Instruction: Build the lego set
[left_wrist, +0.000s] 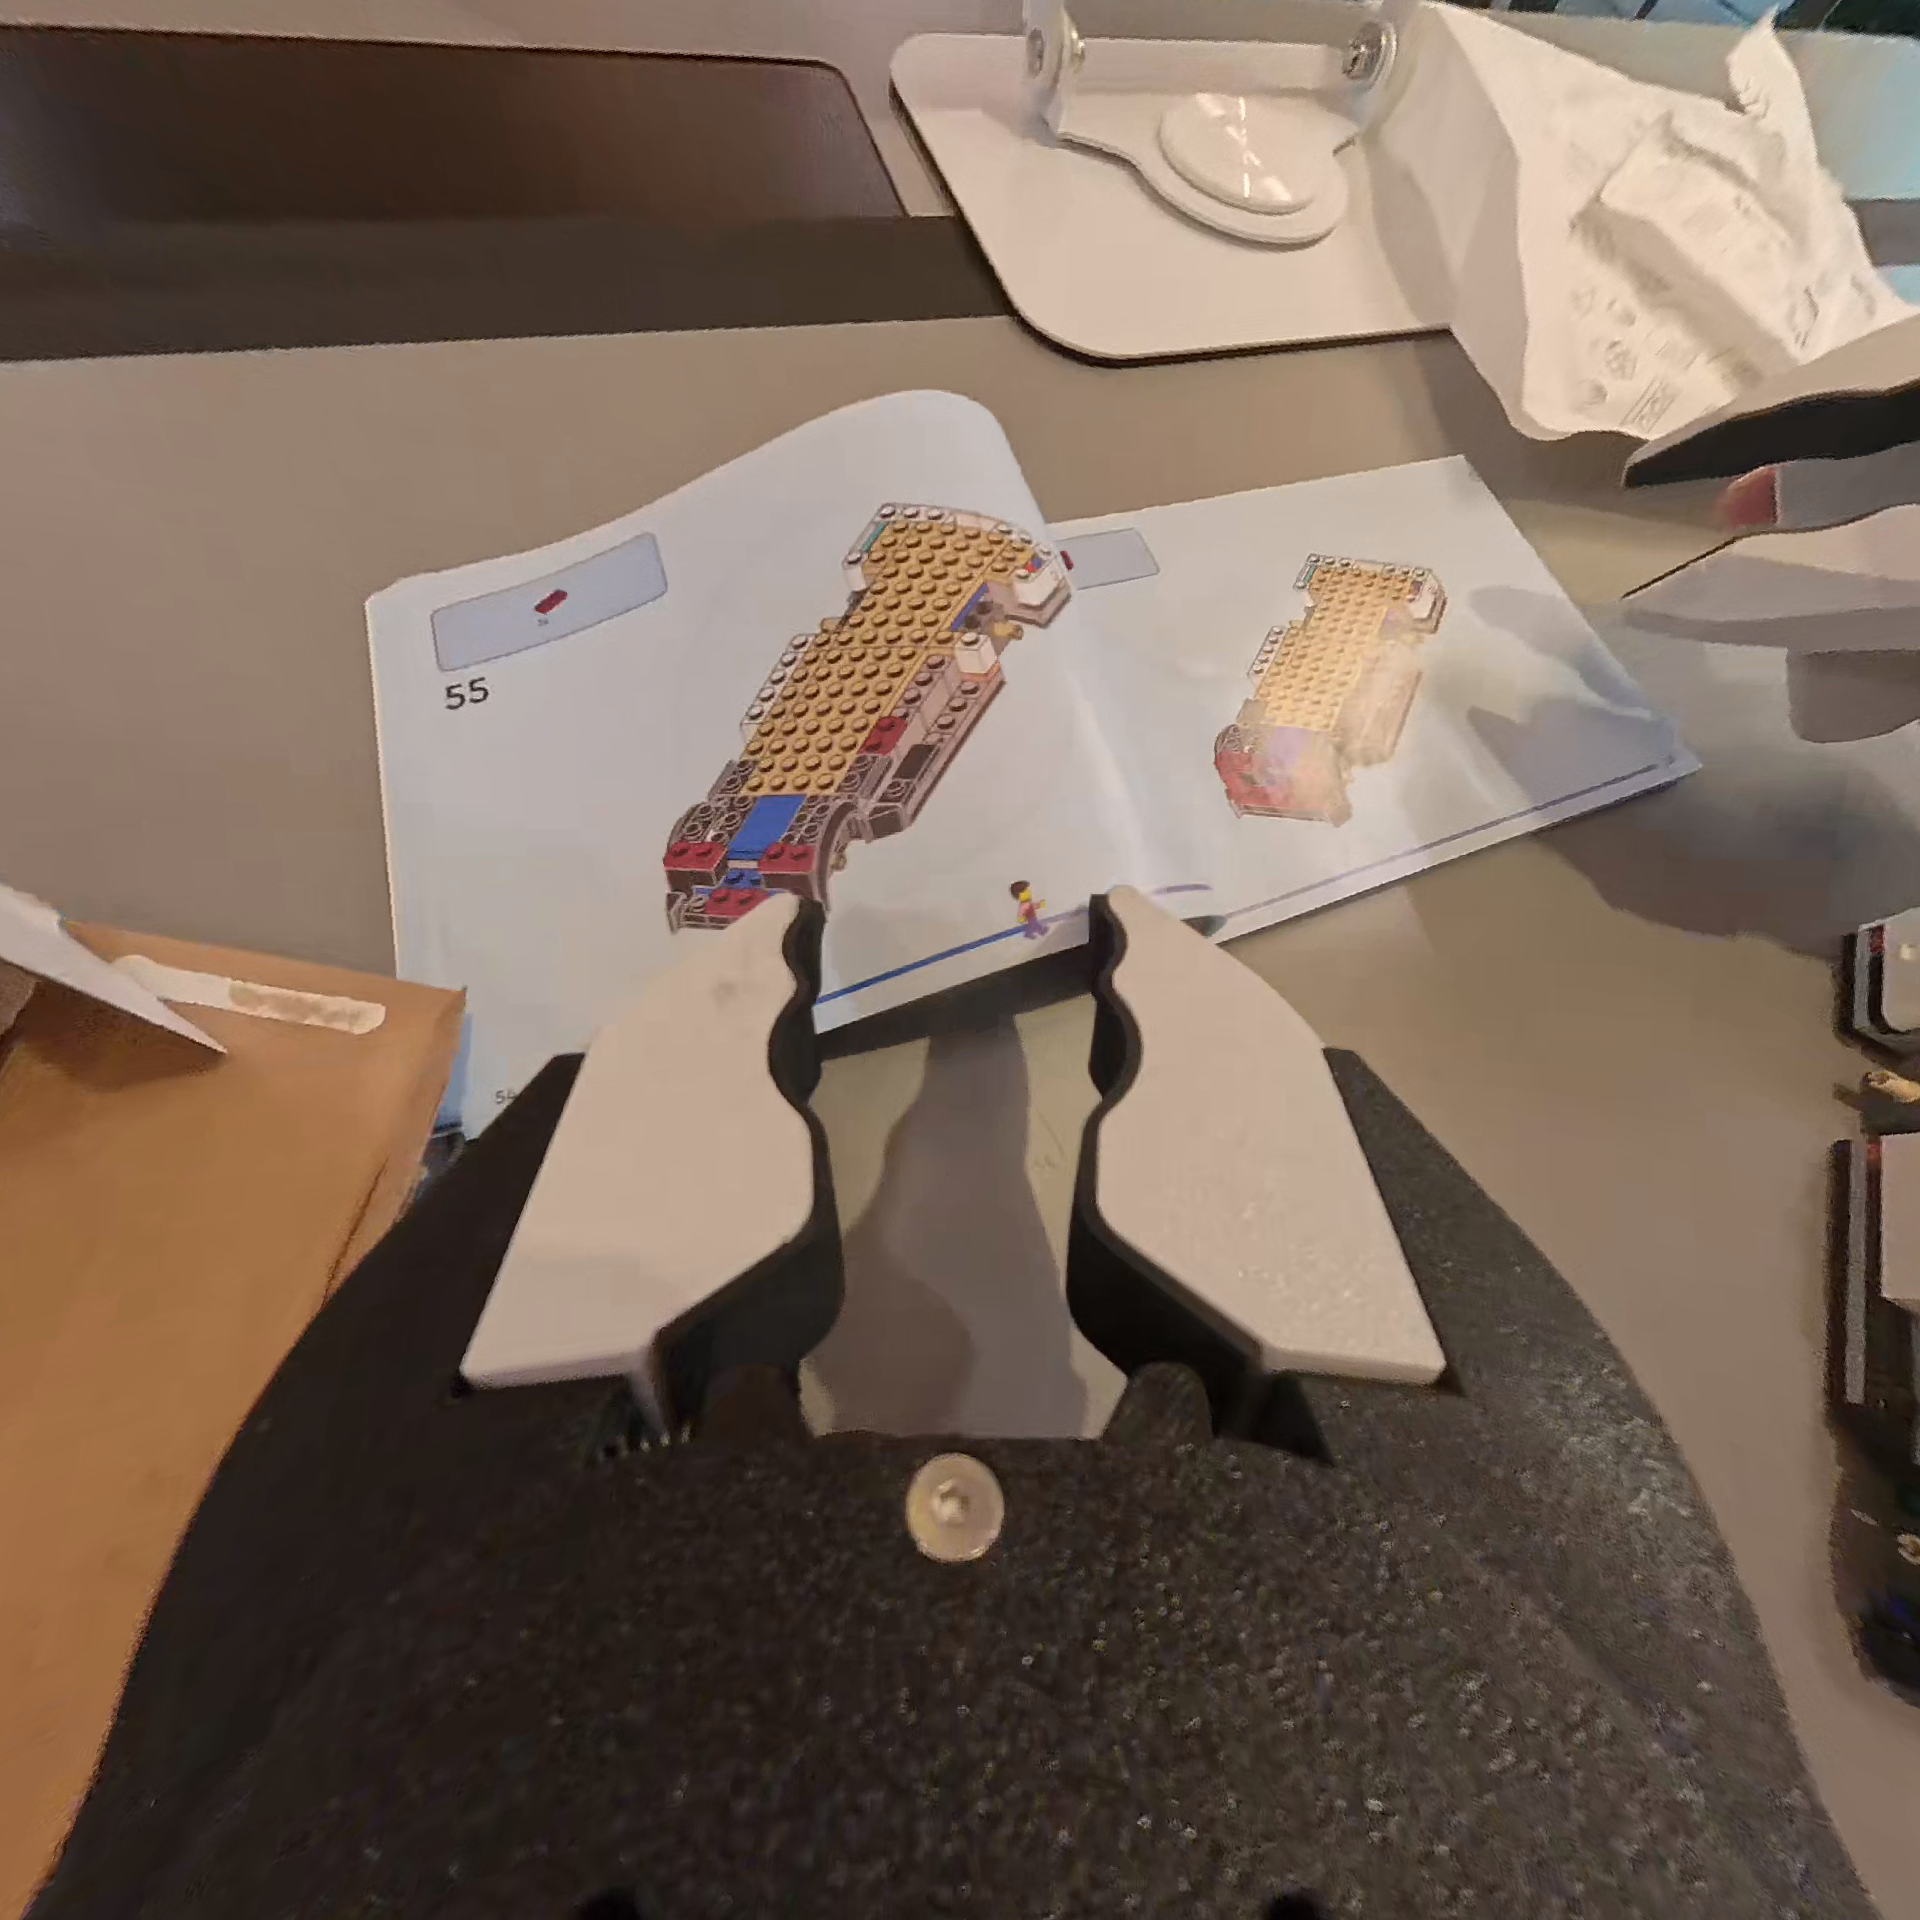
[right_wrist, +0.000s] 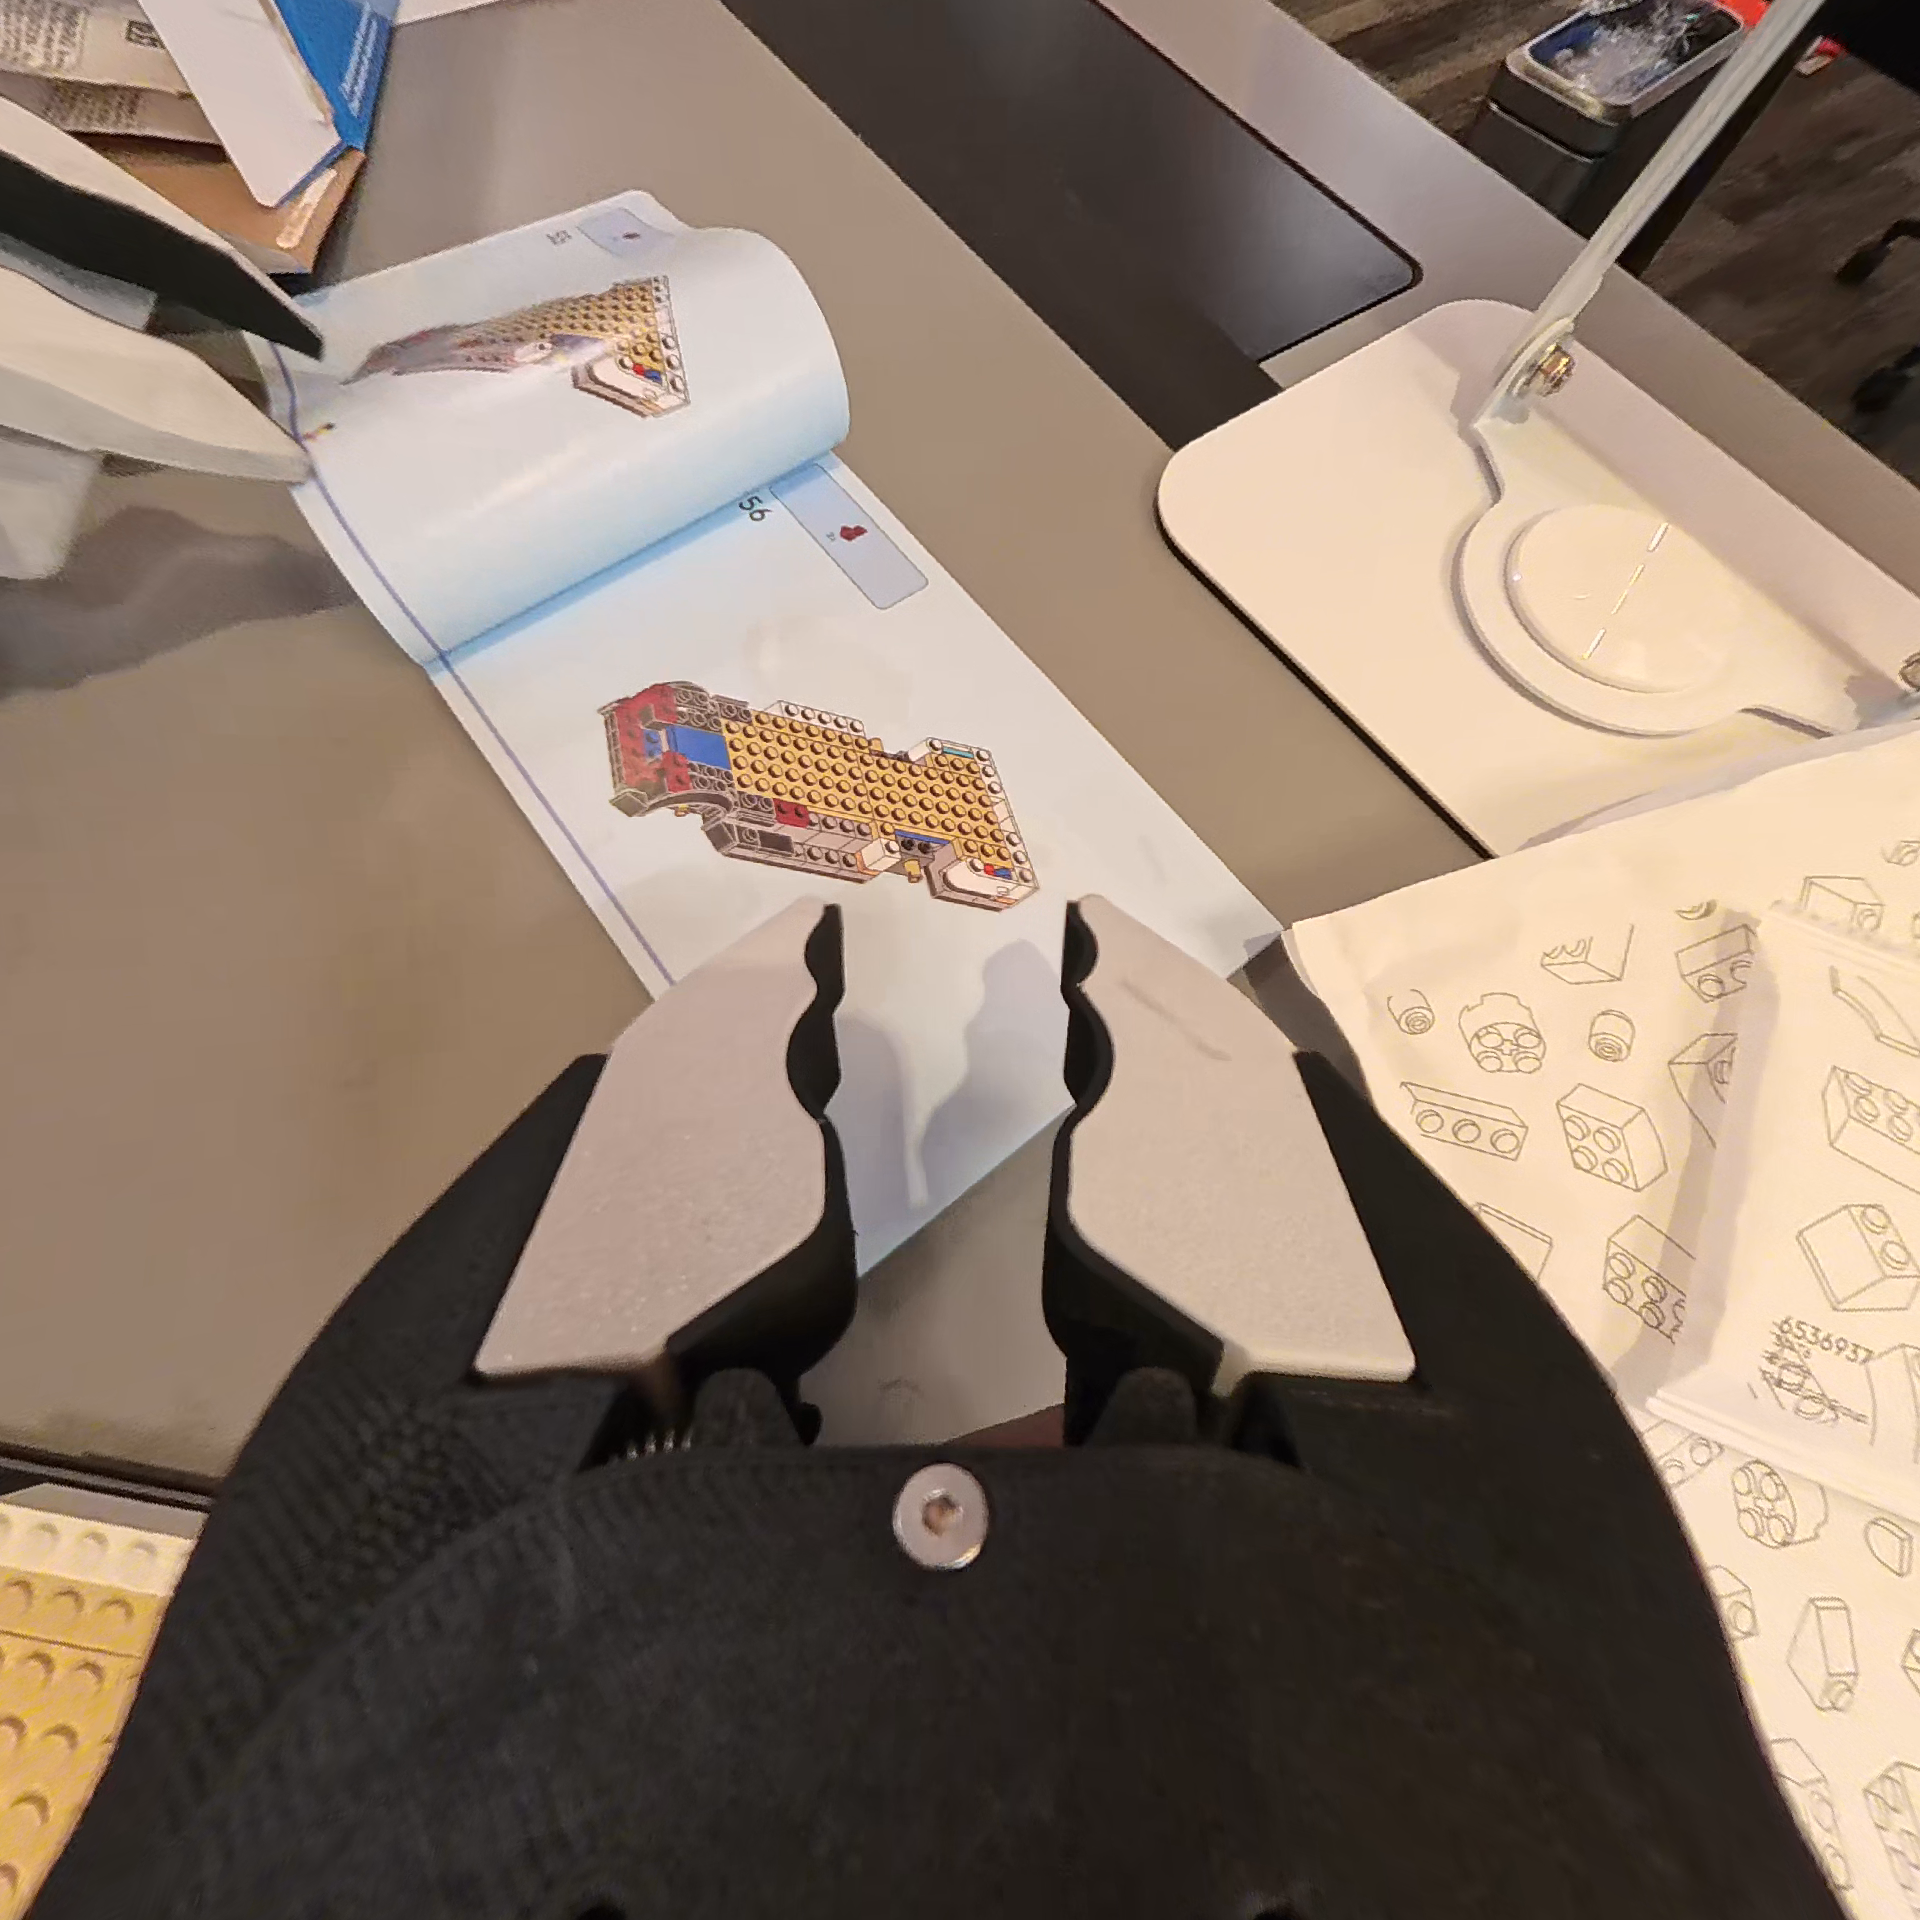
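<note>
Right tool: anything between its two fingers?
No. In the right wrist view the right tool stands open, with only the pale-blue open instruction booklet page beneath.

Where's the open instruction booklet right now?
The instruction booklet lies open on the grey table, just ahead of both open hand-held grippers, with the white stand base behind it.

A grey-brown table (right_wrist: 208, 935) carries a white flat stand base (right_wrist: 1351, 582) near its far edge. A dark recessed panel (left_wrist: 416, 135) runs along the far edge. Beyond the table's far right corner lies dark wood-pattern floor (right_wrist: 1475, 42).
</note>
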